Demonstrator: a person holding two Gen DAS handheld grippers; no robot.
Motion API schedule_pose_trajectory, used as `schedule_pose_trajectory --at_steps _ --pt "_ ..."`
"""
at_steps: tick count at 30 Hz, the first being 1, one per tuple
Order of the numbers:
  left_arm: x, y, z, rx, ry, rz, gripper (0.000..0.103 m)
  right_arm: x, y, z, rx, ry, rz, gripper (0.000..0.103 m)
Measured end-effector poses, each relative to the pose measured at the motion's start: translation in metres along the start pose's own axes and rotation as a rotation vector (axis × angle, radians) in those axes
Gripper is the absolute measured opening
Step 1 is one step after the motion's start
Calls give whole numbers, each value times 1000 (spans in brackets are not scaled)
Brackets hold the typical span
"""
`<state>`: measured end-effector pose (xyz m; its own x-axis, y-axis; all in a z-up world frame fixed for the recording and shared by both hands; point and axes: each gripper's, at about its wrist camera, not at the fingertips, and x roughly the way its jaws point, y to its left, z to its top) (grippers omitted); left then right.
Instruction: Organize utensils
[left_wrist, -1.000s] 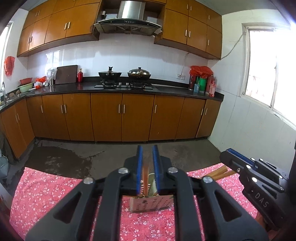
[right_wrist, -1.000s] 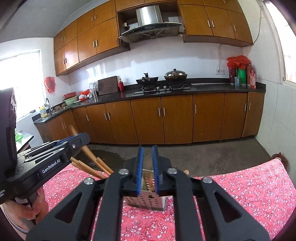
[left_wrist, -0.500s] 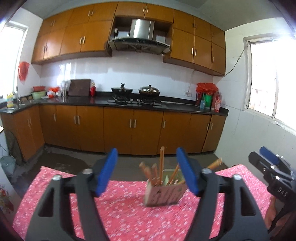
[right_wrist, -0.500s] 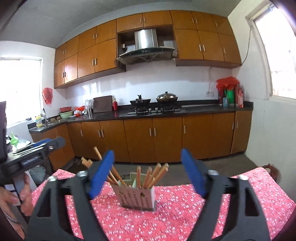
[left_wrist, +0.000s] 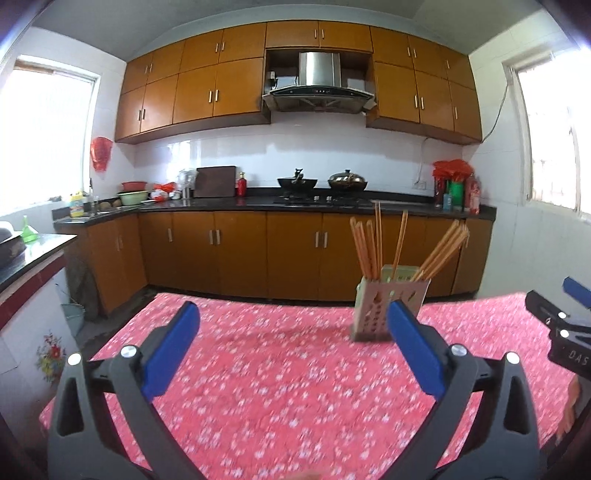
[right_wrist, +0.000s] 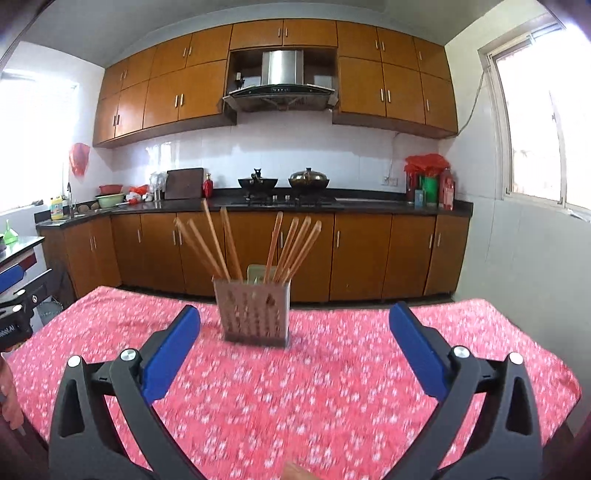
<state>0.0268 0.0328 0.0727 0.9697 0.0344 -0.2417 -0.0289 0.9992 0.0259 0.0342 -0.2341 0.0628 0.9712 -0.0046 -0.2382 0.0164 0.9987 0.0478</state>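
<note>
A perforated metal utensil holder (left_wrist: 371, 306) (right_wrist: 255, 312) stands upright on the table's red floral cloth (left_wrist: 277, 387) (right_wrist: 295, 387). Several wooden chopsticks (left_wrist: 369, 247) (right_wrist: 273, 243) stick up out of it, fanned apart. My left gripper (left_wrist: 291, 308) hangs over the cloth, short of the holder and to its left. Its jaws are opening wide, with nothing between them. My right gripper (right_wrist: 294, 310) faces the holder from the near side, jaws also opening and empty. Each tool's black body shows at the edge of the other's view.
Beyond the table's far edge lie bare floor and a row of brown cabinets (left_wrist: 240, 251). The dark counter carries a stove with two pots (right_wrist: 284, 181). A side counter with a green funnel (left_wrist: 27, 230) stands on the left. A hand (right_wrist: 7, 391) shows at the left edge.
Both grippers have gone from shut to wide open and have drawn back from the holder, which now looks smaller and farther off. The chopsticks stay standing in it.
</note>
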Motion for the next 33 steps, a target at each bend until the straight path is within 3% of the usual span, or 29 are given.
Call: schedule_pose_trajectory --at_steps 5,12,21,33 --pt "-11 -11 -29 76 24 11 99 -13 2 -25 20 27 -8 101" --pt "-19 -17 -54 61 71 -33 99 -19 4 -51 4 67 -10 101" --pt "-11 -23 -66 55 131 -36 99 -15 7 -72 17 133 -5 101" --pt "-8 -24 -73 53 144 -40 99 -12 2 -75 36 153 -12 101"
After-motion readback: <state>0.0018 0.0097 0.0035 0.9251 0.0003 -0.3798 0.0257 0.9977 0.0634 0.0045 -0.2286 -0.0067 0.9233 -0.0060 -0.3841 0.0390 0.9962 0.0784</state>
